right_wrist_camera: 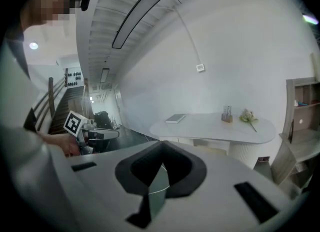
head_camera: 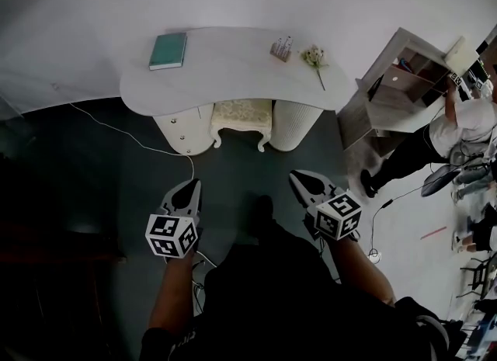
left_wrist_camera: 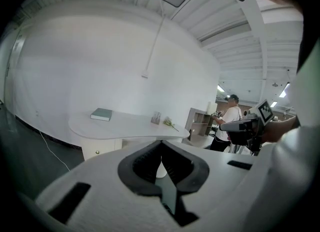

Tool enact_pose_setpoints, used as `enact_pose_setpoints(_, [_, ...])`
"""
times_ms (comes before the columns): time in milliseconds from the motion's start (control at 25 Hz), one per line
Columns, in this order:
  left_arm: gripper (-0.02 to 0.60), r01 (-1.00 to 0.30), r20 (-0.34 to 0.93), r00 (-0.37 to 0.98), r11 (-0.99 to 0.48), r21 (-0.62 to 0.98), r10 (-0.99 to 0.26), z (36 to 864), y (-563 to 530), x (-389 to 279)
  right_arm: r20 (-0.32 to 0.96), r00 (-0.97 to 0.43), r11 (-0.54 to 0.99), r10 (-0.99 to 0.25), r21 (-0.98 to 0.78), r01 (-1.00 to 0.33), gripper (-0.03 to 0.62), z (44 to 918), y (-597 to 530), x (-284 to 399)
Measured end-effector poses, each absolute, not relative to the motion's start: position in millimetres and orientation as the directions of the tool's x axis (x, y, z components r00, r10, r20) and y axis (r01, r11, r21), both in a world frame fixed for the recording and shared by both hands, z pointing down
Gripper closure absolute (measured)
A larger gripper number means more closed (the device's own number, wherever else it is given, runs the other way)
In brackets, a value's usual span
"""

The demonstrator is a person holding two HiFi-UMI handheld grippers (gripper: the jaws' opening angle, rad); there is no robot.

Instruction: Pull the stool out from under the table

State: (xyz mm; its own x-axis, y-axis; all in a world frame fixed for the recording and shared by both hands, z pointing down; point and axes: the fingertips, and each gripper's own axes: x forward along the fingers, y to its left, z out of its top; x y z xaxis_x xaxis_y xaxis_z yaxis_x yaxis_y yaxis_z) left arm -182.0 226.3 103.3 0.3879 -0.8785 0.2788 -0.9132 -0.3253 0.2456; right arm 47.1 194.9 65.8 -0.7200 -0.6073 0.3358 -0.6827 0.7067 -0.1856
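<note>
A teal book (head_camera: pixel 168 50) lies at the left end of the white worktop (head_camera: pixel 233 72). The left tool (head_camera: pixel 187 189) is closed and empty above the dark floor (head_camera: pixel 241 169), well apart from the cream stool (head_camera: pixel 242 119), which is tucked under the worktop's middle. The right tool (head_camera: pixel 301 179) is likewise closed on nothing.

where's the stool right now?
Head view, top centre: the stool sits partly tucked under the white table, between its left pedestal and its ribbed right pedestal.
</note>
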Motion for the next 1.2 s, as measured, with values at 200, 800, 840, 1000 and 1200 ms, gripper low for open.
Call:
enact_pose_setpoints(200, [0.571,-0.922,0.293,0.374,-0.32,0.218,-0.88,99.2,183.1,-171.3,0.33,-0.746,0.739,-0.579,-0.174,-0.651,0.588,72.0,144.3,55.5])
enact_pose_setpoints(800, [0.571,-0.939,0.334,0.345,-0.318,0.132,-0.877,56.1,-2.8,-115.4,0.279,-0.801,0.765,-0.531,-0.249,-0.594,0.588,78.4,-29.0,92.6])
enact_pose_setpoints(840, [0.571,-0.938,0.341,0.346,-0.319,0.134,-0.874,59.9,-8.6,-112.7,0.288,-0.797,0.762,-0.532,-0.248,-0.598,0.589,81.3,-36.6,92.3])
enact_pose_setpoints(1000, [0.572,-0.938,0.352,0.347,-0.315,0.147,-0.869,70.8,-21.6,-119.9,0.29,-0.795,0.752,-0.533,-0.269,-0.602,0.588,84.1,-50.4,80.8])
enact_pose_setpoints(1200, [0.571,-0.934,0.343,0.357,-0.329,0.138,-0.869,75.1,-37.3,-140.6,0.296,-0.803,0.753,-0.518,-0.288,-0.592,0.588,77.3,-60.8,52.3])
